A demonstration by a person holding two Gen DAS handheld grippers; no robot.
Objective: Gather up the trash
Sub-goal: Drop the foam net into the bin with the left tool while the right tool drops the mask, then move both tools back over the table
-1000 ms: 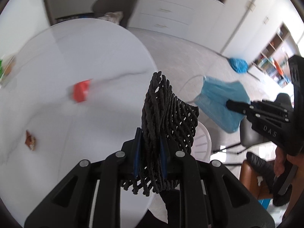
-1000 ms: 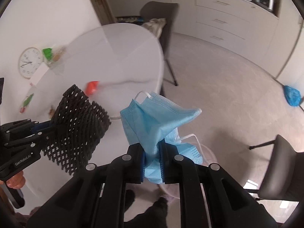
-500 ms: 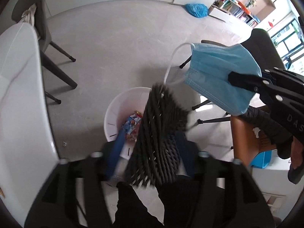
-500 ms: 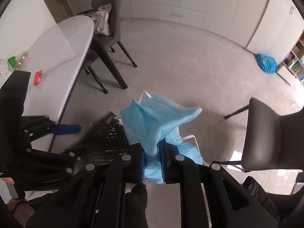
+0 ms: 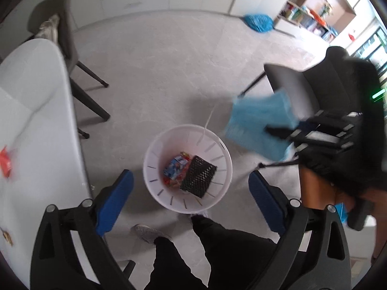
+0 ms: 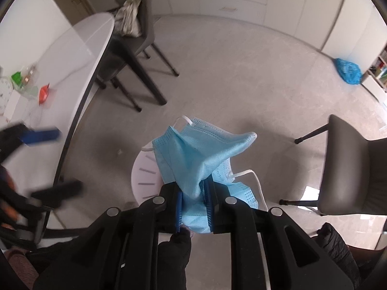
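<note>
Black mesh has dropped from your left claw, jaws just opened wide and empty, into the white bin right below it. Your right claw pinches the blue mask over the bin, unreleased. Red wrapper remains on the desk.

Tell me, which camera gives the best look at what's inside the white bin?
The left wrist view. It looks straight down into the white bin, showing the black mesh piece and a colourful wrapper inside. In the right wrist view, the blue face mask covers most of the bin, leaving only part of its wall visible.
</note>
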